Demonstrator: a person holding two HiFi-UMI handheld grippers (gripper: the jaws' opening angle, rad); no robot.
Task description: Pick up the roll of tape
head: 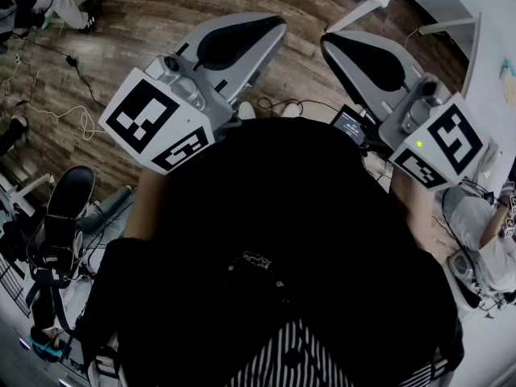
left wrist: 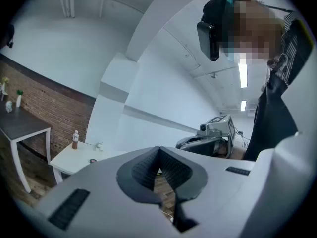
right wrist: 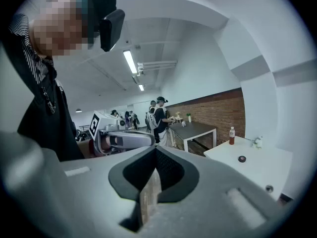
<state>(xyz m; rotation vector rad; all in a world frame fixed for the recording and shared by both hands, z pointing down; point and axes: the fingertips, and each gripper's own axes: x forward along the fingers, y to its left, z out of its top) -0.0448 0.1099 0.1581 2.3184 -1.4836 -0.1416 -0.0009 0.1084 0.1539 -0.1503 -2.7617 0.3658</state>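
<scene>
The roll of tape (right wrist: 241, 158) is a small dark ring on a white table (right wrist: 257, 170) at the right of the right gripper view, far from both grippers. In the left gripper view it may be the dark spot (left wrist: 92, 160) on the same white table (left wrist: 74, 157). My left gripper (head: 278, 24) and right gripper (head: 329, 43) are held up in front of the person's chest, pointing towards each other. Both are shut and hold nothing. The left gripper's (left wrist: 159, 150) tips touch, as do the right gripper's (right wrist: 156, 148).
A brown bottle (right wrist: 231, 135) stands on the white table, with a small white object (right wrist: 256, 142) near it. A dark table (right wrist: 195, 129) stands by the brick wall, with people (right wrist: 158, 114) behind it. Cables (head: 48, 95) lie on the wooden floor.
</scene>
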